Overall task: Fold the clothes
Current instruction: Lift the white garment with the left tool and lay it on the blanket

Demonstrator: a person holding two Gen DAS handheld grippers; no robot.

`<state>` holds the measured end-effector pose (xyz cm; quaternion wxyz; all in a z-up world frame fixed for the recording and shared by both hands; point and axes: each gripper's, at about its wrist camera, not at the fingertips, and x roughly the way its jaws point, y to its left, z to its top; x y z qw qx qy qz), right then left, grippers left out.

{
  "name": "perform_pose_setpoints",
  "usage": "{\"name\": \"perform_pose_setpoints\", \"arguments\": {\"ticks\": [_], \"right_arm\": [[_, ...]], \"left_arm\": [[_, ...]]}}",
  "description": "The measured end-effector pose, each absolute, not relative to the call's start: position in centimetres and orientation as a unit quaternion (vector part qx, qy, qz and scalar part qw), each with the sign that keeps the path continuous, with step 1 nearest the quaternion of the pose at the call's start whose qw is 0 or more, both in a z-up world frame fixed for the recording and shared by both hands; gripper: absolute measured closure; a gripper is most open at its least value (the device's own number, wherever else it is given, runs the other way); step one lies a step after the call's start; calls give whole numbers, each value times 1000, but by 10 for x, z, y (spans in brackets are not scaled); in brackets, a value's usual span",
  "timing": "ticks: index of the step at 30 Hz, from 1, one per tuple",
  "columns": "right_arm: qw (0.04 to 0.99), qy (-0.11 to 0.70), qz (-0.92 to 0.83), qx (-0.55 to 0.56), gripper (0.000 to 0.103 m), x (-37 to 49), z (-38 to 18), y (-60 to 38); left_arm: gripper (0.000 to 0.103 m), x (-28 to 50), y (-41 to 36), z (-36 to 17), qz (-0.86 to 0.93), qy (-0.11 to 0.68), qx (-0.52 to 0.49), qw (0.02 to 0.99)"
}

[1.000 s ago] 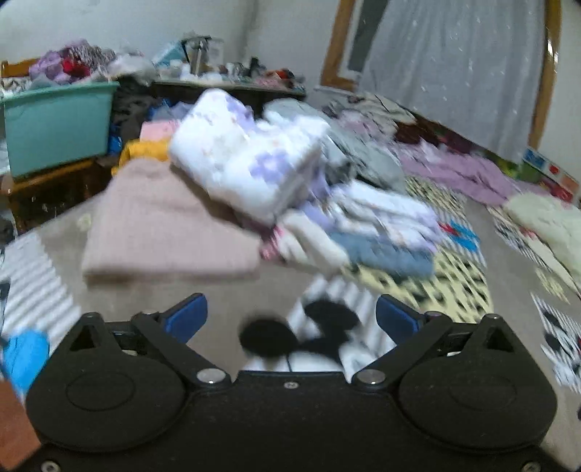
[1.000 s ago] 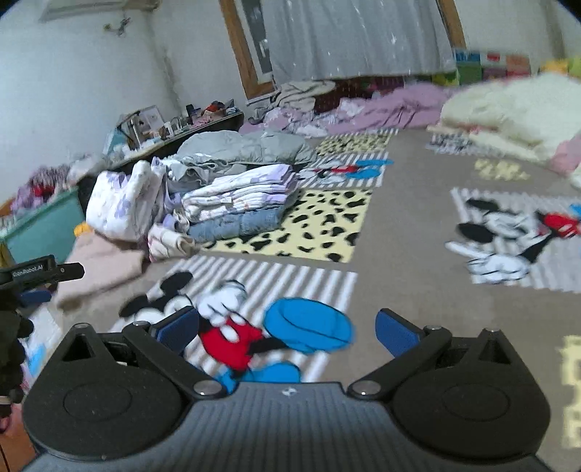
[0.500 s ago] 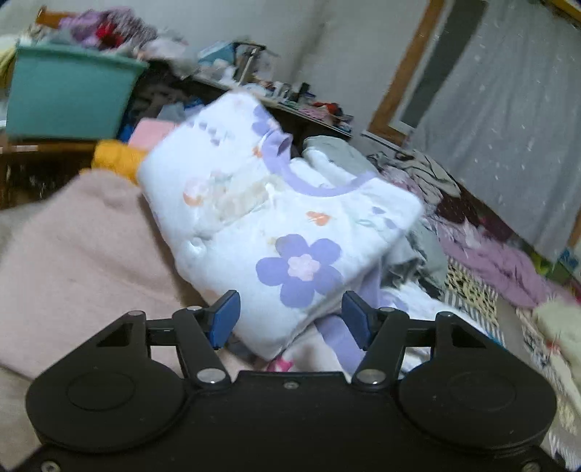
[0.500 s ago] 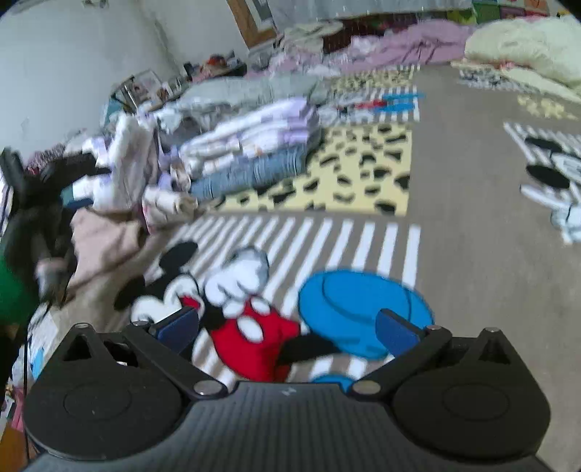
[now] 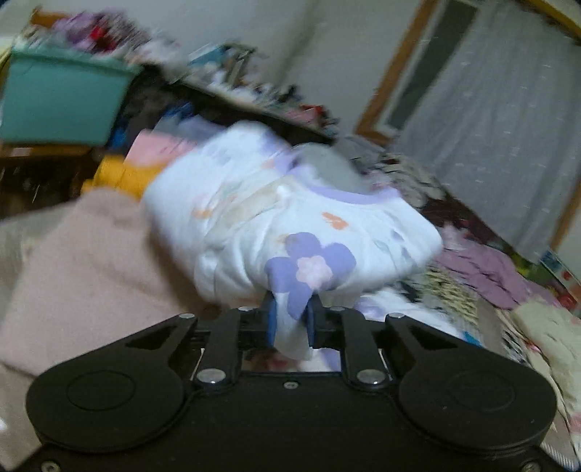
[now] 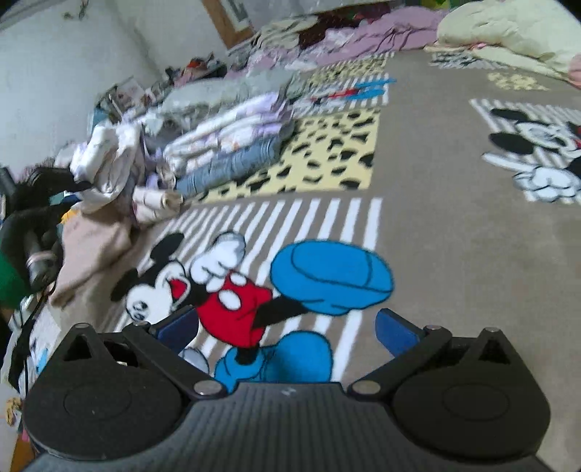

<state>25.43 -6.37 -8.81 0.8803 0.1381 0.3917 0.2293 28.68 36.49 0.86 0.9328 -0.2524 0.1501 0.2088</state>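
A white garment with purple flowers [image 5: 290,225] lies bunched on a pile, resting partly on a folded pink sweater [image 5: 90,261]. My left gripper [image 5: 290,312] has its blue pads pinched on a fold of this garment's near edge, the jaws still closing on the cloth. In the right wrist view the same garment [image 6: 109,163] shows at the far left of the pile. My right gripper [image 6: 287,328] hovers open above the cartoon-mouse cover [image 6: 454,218], nothing between its fingers.
A stack of folded clothes [image 6: 232,145] sits beside the garment. A teal bin [image 5: 61,101] and a cluttered dark table stand behind. Loose purple clothes [image 5: 483,268] and cream bedding [image 6: 508,32] lie at the far side.
My left gripper went forward to the floral garment and its jaws came together on the cloth's edge. The right gripper sank closer to the patterned cover, still open.
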Motion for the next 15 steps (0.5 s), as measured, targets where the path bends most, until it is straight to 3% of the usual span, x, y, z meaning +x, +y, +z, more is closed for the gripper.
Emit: {"name": "perform_pose_setpoints", "arguments": {"ticks": [6,12,15], "right_arm": [[894,361,221,150,0,229,-55,-102],[907,325,211,164,0,200,-22,-147],[914,308,201,174,0,182,-9,-176]], "left_arm": [[90,242,311,101,123,91,-227,962],[91,227,226,161,8,90,-199,976],[92,234,174,168,-40,138,-188,972]]}}
